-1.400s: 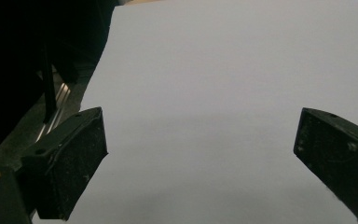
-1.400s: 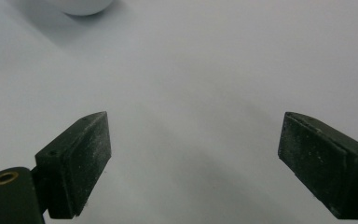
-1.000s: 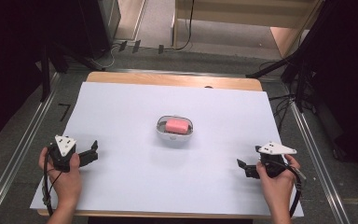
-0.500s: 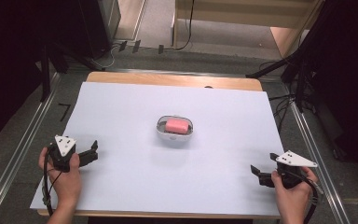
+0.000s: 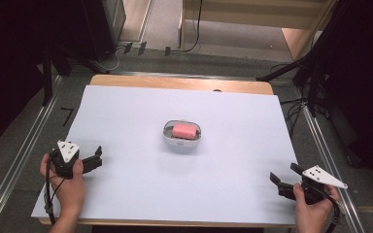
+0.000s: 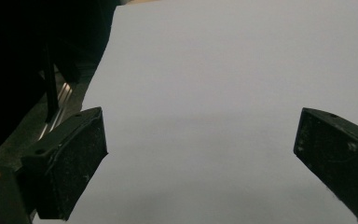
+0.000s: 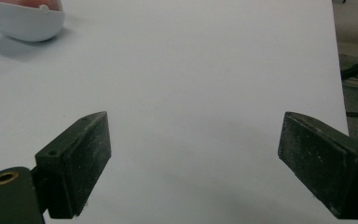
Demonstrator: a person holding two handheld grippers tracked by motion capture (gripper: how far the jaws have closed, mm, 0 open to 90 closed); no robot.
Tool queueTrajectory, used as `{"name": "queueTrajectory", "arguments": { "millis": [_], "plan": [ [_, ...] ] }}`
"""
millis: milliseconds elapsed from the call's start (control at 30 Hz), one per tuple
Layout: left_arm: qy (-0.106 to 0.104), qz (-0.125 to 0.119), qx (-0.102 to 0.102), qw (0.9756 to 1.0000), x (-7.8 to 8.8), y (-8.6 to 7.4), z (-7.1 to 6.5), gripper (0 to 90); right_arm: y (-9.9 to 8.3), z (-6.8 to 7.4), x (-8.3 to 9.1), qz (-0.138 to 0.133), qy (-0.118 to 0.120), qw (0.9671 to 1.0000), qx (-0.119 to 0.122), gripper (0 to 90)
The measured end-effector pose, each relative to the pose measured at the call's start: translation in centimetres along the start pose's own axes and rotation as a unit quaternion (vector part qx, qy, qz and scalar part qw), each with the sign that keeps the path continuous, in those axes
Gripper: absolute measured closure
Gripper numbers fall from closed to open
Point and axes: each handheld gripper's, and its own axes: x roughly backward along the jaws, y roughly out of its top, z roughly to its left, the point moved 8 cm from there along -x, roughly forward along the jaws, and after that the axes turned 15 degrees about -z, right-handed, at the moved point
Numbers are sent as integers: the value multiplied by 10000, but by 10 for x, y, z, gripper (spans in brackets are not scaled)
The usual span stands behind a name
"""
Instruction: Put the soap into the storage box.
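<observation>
Two grippers sat at the lower corners of the high view when I checked. My left gripper rested at the lower left of the frame, its jaws spread wide with nothing between them, on the white sheet covering the table. My right gripper lay at the lower right, near the sheet's edge, jaws likewise spread apart and holding nothing. At the centre of the frame, well apart from both, a small white dish held a pink block. In the right gripper view, the dish's rim showed at the upper left.
</observation>
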Motion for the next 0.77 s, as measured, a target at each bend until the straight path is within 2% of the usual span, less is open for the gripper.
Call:
{"name": "queueTrajectory", "arguments": {
  "millis": [100, 167, 200, 267, 367, 467, 667, 767],
  "plan": [
    [3, 5, 3, 10000, 0, 0, 0, 28, -3, -1, 1, -17, -21, 10000, 6, 99],
    [3, 10, 3, 10000, 0, 0, 0, 27, -8, -4, 0, -41, -85, 9999, -80, 99],
    [3, 9, 13, 10000, 0, 0, 0, 28, -10, -5, 0, -39, -135, 9998, -105, 99],
    [11, 31, 7, 10000, 0, 0, 0, 28, -9, -5, 1, -109, -323, 9994, 6, 100],
    [6, 45, -16, 10000, -1, -1, 0, 28, -9, -5, 1, -154, -339, 9993, 23, 137],
    [3, 45, -15, 10000, -1, -1, 0, 28, -9, -6, 2, -208, -339, 9992, -13, 135],
    [7, 99, -10, 9999, -2, -1, 0, 28, -12, -2, -1, -27, -504, 9981, 349, 135],
    [10, 160, -27, 9999, -3, -2, 0, 28, -12, -1, -2, -23, -487, 9980, 394, 135]
  ]
}}
